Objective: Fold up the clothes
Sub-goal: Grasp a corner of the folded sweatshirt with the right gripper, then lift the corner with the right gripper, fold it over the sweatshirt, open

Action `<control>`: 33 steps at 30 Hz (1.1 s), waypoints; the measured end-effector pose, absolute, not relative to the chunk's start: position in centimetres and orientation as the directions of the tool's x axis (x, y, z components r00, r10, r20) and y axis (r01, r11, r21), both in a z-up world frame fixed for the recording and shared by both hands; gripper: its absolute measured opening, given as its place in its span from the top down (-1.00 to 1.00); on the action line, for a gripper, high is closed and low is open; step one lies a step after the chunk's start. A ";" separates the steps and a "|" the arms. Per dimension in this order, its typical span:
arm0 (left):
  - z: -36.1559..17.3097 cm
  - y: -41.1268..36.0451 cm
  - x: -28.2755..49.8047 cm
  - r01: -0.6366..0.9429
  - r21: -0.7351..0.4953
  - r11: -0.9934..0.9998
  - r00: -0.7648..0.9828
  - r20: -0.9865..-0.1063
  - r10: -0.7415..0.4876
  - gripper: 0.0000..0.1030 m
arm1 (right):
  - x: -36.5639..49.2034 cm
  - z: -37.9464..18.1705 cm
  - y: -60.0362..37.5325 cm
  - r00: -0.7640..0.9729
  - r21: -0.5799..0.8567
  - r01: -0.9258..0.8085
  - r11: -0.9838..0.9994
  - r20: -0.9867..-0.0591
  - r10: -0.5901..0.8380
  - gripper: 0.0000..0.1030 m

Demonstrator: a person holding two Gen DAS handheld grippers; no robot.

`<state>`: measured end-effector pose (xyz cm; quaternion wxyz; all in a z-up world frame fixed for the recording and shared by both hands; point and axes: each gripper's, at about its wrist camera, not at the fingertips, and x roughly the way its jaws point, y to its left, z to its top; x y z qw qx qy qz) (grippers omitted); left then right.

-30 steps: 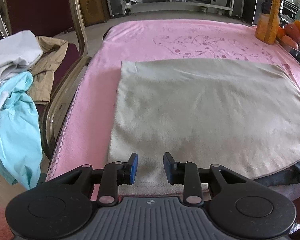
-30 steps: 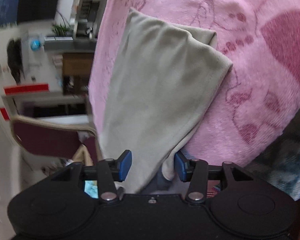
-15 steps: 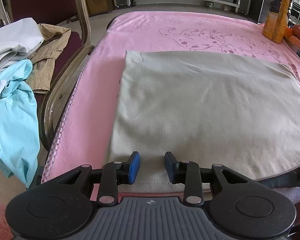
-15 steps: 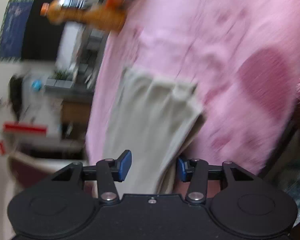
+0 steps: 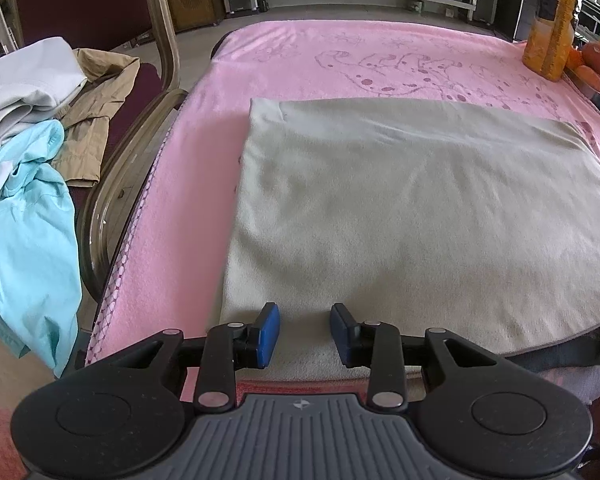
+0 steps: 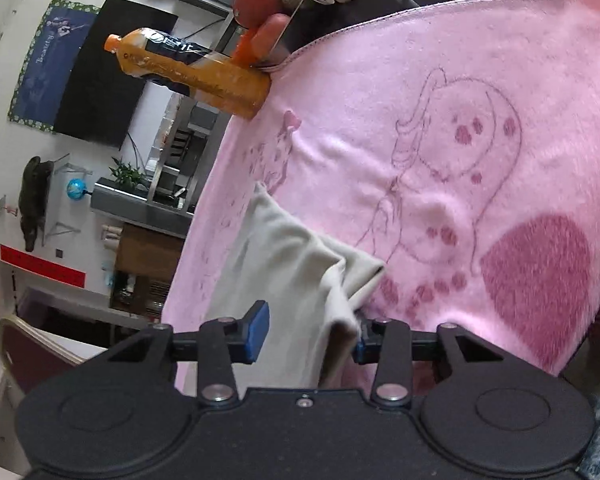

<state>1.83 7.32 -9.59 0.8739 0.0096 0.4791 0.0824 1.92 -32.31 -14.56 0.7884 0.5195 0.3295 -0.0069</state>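
Note:
A grey-beige garment (image 5: 412, 204) lies flat and folded on the pink blanket (image 5: 188, 184) covering the table. My left gripper (image 5: 305, 334) is open, its blue pads just above the garment's near left edge, empty. In the right wrist view the same garment (image 6: 284, 268) shows bunched at its right end, and my right gripper (image 6: 308, 332) is open with the cloth's edge lying between the jaws, against the right pad.
A chair (image 5: 156, 92) at the left holds a pile of clothes: light blue (image 5: 28, 216), tan (image 5: 96, 108) and white (image 5: 24, 80). An orange juice bottle (image 5: 552, 20) and fruit (image 5: 596, 64) stand at the table's far right; they also show in the right wrist view (image 6: 196, 76).
My right gripper swung and tilted, bringing the bottle and blanket pattern into view, and now straddles the garment's right edge. My left gripper stayed at the near edge, rising slightly.

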 end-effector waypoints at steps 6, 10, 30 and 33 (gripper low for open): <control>-8.4 10.1 1.2 -0.242 0.074 0.967 0.526 -0.828 0.195 0.47 | 2.2 -12.9 -31.5 0.741 0.678 0.337 0.653 -0.619 0.260 0.72; -9.5 10.3 2.0 -0.218 0.138 0.966 0.455 -0.861 0.226 0.53 | 2.2 -12.1 -30.2 0.740 0.600 0.309 0.738 -0.639 0.210 0.83; -2.5 16.2 -1.0 -0.195 0.047 0.980 0.611 -0.775 0.159 0.46 | 1.2 -1.4 -11.6 0.832 0.083 -0.192 0.978 -0.514 0.207 0.89; -2.2 18.1 -1.0 -0.247 0.056 0.967 0.605 -0.771 0.199 0.46 | 0.6 -1.9 -6.2 0.794 0.012 -0.380 0.925 -0.510 0.332 0.89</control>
